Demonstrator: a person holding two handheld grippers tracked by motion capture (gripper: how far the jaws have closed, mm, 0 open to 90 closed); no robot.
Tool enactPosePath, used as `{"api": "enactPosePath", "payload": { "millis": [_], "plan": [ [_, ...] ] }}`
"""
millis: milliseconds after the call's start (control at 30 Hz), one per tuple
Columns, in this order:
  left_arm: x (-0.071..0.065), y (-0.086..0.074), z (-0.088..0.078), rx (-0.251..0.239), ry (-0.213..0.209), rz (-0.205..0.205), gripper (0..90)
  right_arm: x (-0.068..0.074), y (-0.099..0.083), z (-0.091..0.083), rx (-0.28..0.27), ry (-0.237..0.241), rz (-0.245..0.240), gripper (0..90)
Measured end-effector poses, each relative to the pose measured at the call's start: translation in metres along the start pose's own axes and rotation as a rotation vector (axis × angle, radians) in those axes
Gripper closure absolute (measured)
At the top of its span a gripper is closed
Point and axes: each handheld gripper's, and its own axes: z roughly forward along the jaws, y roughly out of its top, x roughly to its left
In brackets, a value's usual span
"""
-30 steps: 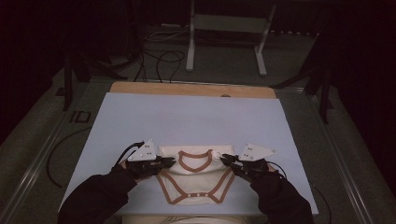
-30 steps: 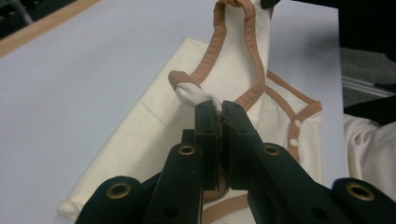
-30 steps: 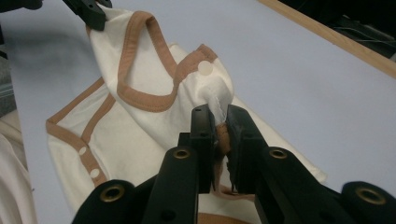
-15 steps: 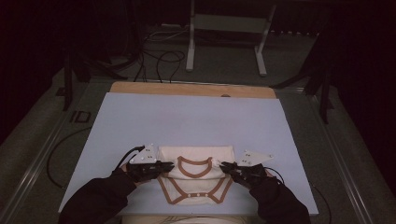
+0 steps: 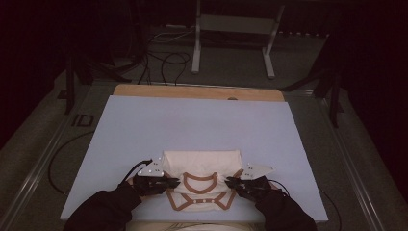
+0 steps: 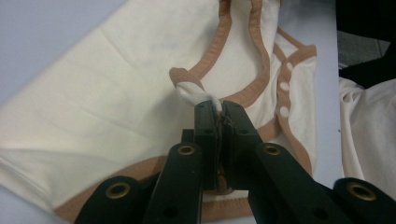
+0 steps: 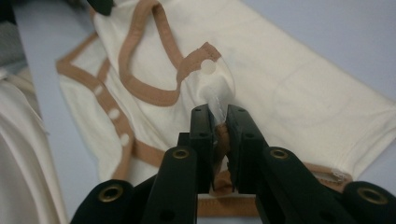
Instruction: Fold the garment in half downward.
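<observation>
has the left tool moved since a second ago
Yes. In the high view the left tool, shut on the cream garment, has come toward the near edge of the blue table mat, away from the wooden strip at the far end.

One garment, two tongs, one tabletop.
You have one cream baby bodysuit (image 5: pixel 202 166) with tan trim lying on one pale blue tabletop (image 5: pixel 192 125). You work two tongs: the left tongs (image 5: pixel 174 182) and the right tongs (image 5: pixel 231 182). You can count three white snaps (image 6: pixel 283 87) along one trimmed edge in the left gripper view.
</observation>
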Motion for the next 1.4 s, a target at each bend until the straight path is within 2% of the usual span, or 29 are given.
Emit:
{"api": "enactPosePath", "payload": {
  "millis": [100, 133, 200, 267, 333, 400, 433, 467, 533, 633, 733, 767, 833, 867, 900, 1000, 1067, 1133, 1233, 1300, 1400],
  "plan": [
    [0.0, -0.002, 0.002, 0.01, -0.009, -0.004, 85.6, -0.001, -0.004, 0.004, 0.013, 0.005, 0.006, 81.0],
    [0.001, -0.003, 0.004, 0.034, -0.005, -0.017, 85.3, -0.001, -0.005, 0.004, 0.019, 0.01, 0.013, 78.8],
    [0.002, -0.004, 0.004, 0.032, -0.01, -0.033, 82.5, -0.003, -0.007, 0.005, 0.022, 0.027, 0.045, 70.7],
    [0.004, -0.003, 0.002, 0.03, -0.006, -0.054, 66.4, -0.006, -0.006, 0.004, 0.017, 0.041, 0.054, 55.0],
    [0.004, 0.0, 0.0, 0.021, 0.011, -0.064, 50.0, -0.008, -0.004, 0.002, -0.006, 0.039, 0.062, 49.8],
    [0.006, 0.003, -0.001, 0.024, 0.005, -0.073, 42.1, -0.011, 0.0, 0.0, -0.016, 0.045, 0.06, 46.3],
    [0.006, 0.005, -0.001, 0.029, 0.03, -0.069, 39.3, -0.012, 0.002, 0.0, -0.019, 0.041, 0.054, 44.7],
    [0.007, 0.006, -0.002, 0.027, 0.038, -0.067, 36.3, -0.014, 0.004, -0.001, -0.021, 0.039, 0.052, 42.0],
    [0.009, 0.009, -0.003, 0.029, 0.026, -0.077, 34.9, -0.018, 0.009, -0.002, -0.03, 0.023, 0.053, 37.9],
    [0.013, 0.015, -0.003, 0.025, 0.011, -0.097, 27.0, -0.025, 0.016, -0.002, -0.034, 0.014, 0.048, 38.4],
    [0.012, 0.018, -0.002, 0.008, -0.027, -0.075, 20.9, -0.031, 0.021, 0.001, -0.037, 0.048, 0.035, 45.5],
    [0.012, 0.02, -0.001, 0.012, -0.018, -0.076, 17.1, -0.033, 0.023, 0.003, -0.037, 0.062, 0.038, 47.0],
    [0.013, 0.021, 0.003, 0.031, -0.008, -0.072, 17.7, -0.037, 0.024, 0.009, -0.032, 0.107, 0.061, 51.2],
    [0.013, 0.02, 0.004, 0.033, 0.002, -0.067, 21.6, -0.038, 0.024, 0.013, -0.024, 0.118, 0.066, 54.3],
    [0.014, 0.02, 0.006, 0.04, 0.0, -0.068, 27.7, -0.038, 0.023, 0.016, -0.009, 0.117, 0.062, 56.6],
    [0.016, 0.017, 0.011, 0.065, 0.01, -0.075, 38.6, -0.039, 0.018, 0.025, 0.049, 0.123, 0.07, 61.9],
    [0.018, 0.016, 0.012, 0.069, -0.001, -0.071, 47.4, -0.04, 0.017, 0.027, 0.07, 0.122, 0.073, 64.5],
    [0.02, 0.013, 0.016, 0.082, -0.01, -0.09, 55.0, -0.042, 0.013, 0.031, 0.103, 0.112, 0.081, 69.7],
    [0.023, 0.011, 0.02, 0.1, -0.02, -0.093, 61.5, -0.042, 0.011, 0.034, 0.131, 0.101, 0.081, 71.9],
    [0.023, 0.01, 0.021, 0.103, -0.022, -0.098, 65.5, -0.043, 0.01, 0.035, 0.131, 0.106, 0.078, 72.2],
    [0.023, 0.009, 0.026, 0.133, -0.018, -0.093, 69.2, -0.041, 0.008, 0.04, 0.164, 0.116, 0.078, 72.7]
  ]
}}
